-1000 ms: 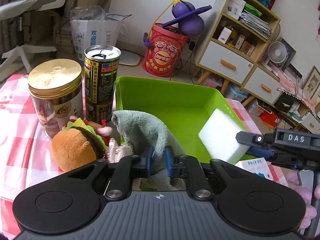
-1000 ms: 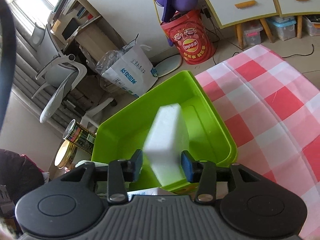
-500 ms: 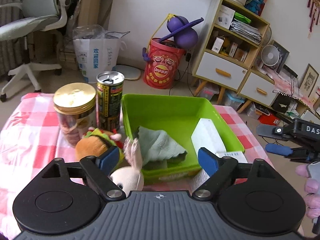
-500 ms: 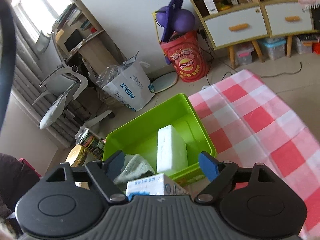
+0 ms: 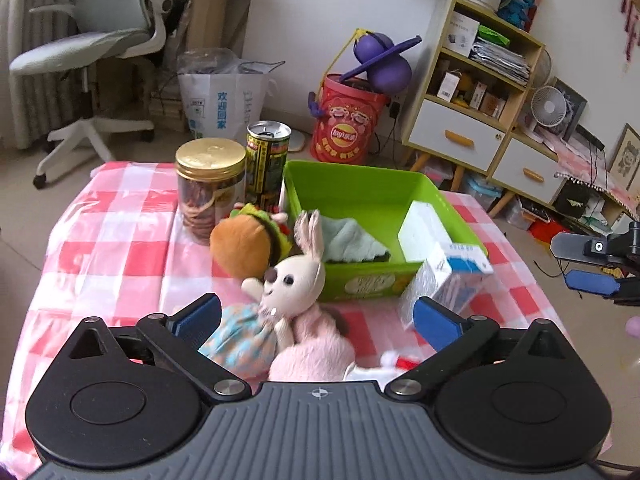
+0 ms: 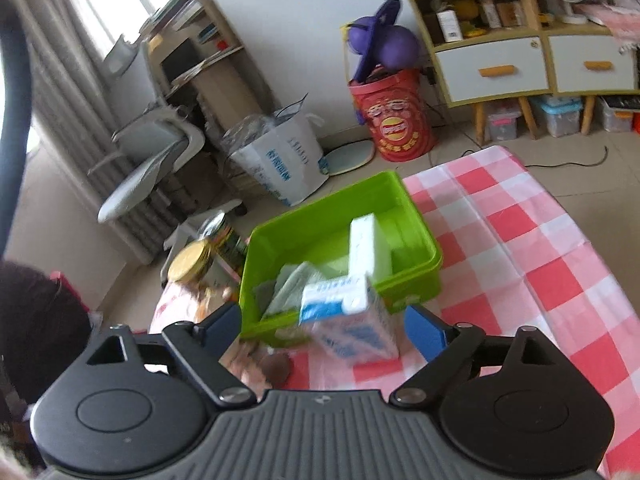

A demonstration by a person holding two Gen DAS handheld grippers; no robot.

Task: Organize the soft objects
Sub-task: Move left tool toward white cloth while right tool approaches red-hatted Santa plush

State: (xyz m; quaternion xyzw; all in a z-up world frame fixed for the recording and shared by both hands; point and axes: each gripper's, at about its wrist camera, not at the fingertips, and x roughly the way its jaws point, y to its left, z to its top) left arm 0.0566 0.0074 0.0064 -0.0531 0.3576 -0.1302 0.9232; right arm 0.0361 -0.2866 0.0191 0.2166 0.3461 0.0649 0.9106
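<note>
Whereas a second ago the left gripper [image 5: 316,316] was clamped on the grey-green cloth [image 5: 350,240] and the right gripper [image 6: 322,330] on the white sponge block [image 5: 424,226], both now stand with fingers wide apart and nothing between them, drawn back to the near side of the table. Both soft pieces lie inside the green bin [image 5: 360,188]: the cloth at its near left, the sponge block on edge against its right wall. Half a second ago the fingers had already let go; since then both cameras have pulled further back.

Just near of the bin a plush rabbit [image 5: 294,280] in a patterned dress lies on the red-and-white checked tablecloth [image 5: 100,248], with a plush hamburger [image 5: 248,240] touching the bin's left wall. A blue-and-white carton [image 5: 448,276] leans at the bin's near right corner. At the far left of the bin stand a gold-lidded jar [image 5: 210,188] and a dark drink can [image 5: 267,160].

Beyond the table are a grey office chair [image 5: 92,40], a white paper bag [image 5: 224,100], a red snack bucket [image 5: 346,120] with a purple toy on top, and a wooden shelf unit [image 5: 476,92] with white drawers.
</note>
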